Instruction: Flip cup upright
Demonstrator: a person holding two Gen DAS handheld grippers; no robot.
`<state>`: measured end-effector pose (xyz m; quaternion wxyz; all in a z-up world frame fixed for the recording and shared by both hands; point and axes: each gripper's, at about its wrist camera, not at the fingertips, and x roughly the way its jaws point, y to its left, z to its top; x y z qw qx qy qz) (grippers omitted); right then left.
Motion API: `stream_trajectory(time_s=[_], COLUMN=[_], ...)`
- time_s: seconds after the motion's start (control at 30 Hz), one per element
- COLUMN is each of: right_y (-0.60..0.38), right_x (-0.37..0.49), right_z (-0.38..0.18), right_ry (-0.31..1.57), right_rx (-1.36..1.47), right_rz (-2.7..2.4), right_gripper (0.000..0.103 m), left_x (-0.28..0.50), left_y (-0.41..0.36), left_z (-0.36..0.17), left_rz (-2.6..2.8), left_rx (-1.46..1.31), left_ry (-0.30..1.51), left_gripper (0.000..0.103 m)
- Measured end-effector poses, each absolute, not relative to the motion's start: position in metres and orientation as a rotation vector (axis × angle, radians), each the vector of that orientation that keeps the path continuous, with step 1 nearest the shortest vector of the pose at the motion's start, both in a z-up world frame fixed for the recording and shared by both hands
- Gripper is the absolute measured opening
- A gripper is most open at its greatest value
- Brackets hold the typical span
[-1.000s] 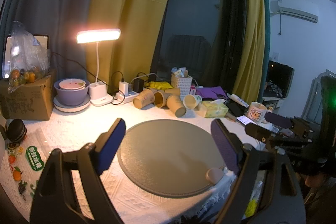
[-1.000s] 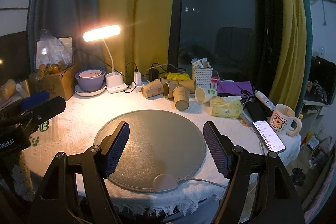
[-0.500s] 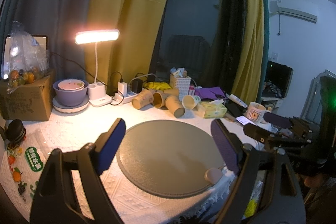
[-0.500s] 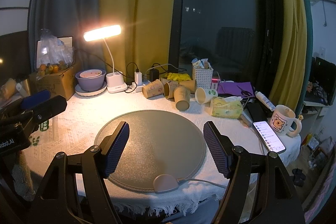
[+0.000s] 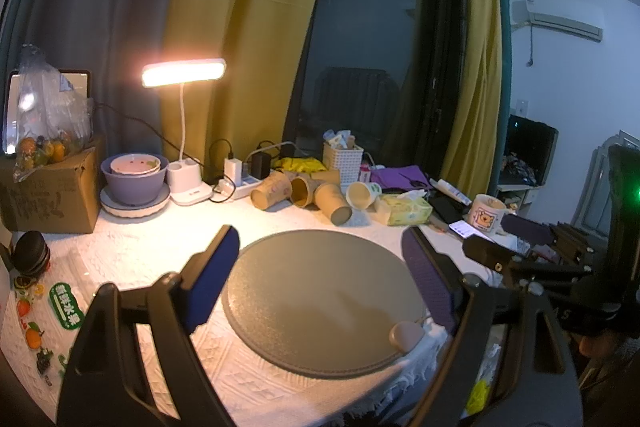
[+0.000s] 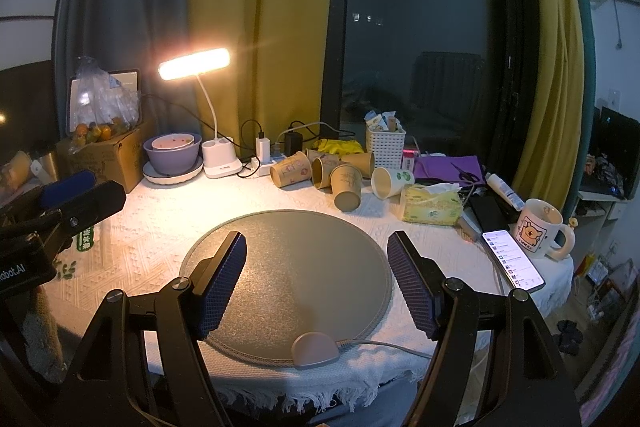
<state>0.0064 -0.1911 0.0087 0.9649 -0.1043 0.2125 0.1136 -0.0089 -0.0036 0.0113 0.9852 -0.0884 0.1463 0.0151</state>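
Several brown paper cups (image 6: 346, 181) lie on their sides at the back of the table, with a white paper cup (image 6: 390, 181) on its side at their right; they also show in the left wrist view (image 5: 334, 205). My left gripper (image 5: 320, 267) is open and empty, above the near left part of the round grey mat (image 5: 324, 291). My right gripper (image 6: 316, 277) is open and empty above the mat's (image 6: 288, 267) near edge. Both grippers are well short of the cups.
A lit desk lamp (image 6: 194, 65), a purple bowl on a plate (image 6: 172, 153), a cardboard box (image 6: 104, 151), a power strip and a white basket (image 6: 386, 143) line the back. A tissue pack (image 6: 430, 209), a phone (image 6: 512, 259) and a bear mug (image 6: 536, 233) sit right.
The left wrist view has shifted slightly, so the table objects sit a little lower left. Both grippers stay open and nothing on the table has moved.
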Motion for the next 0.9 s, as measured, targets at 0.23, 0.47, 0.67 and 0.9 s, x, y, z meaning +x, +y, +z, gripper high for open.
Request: stream_trajectory(time_s=[0.23, 0.47, 0.67, 0.9], right_y=[-0.185, -0.188, -0.198, -0.206], right_x=[0.007, 0.024, 0.062, 0.110], right_z=[0.010, 0.007, 0.000, -0.009], right_ry=[0.431, 0.445, 0.484, 0.531], right_rx=[-0.220, -0.243, -0.221, -0.209], right_rz=[0.222, 0.217, 0.213, 0.211], right_gripper=[0.076, 0.076, 0.076, 0.076], left_x=[-0.008, 0.010, 0.046, 0.093], left_y=[-0.001, 0.006, 0.009, 0.011], left_z=[0.014, 0.005, -0.011, -0.020], left_rz=[0.017, 0.010, 0.002, -0.007], left_rx=[-0.182, -0.163, -0.171, -0.172], left_ry=[0.291, 0.329, 0.400, 0.469], left_gripper=[0.084, 0.084, 0.084, 0.084])
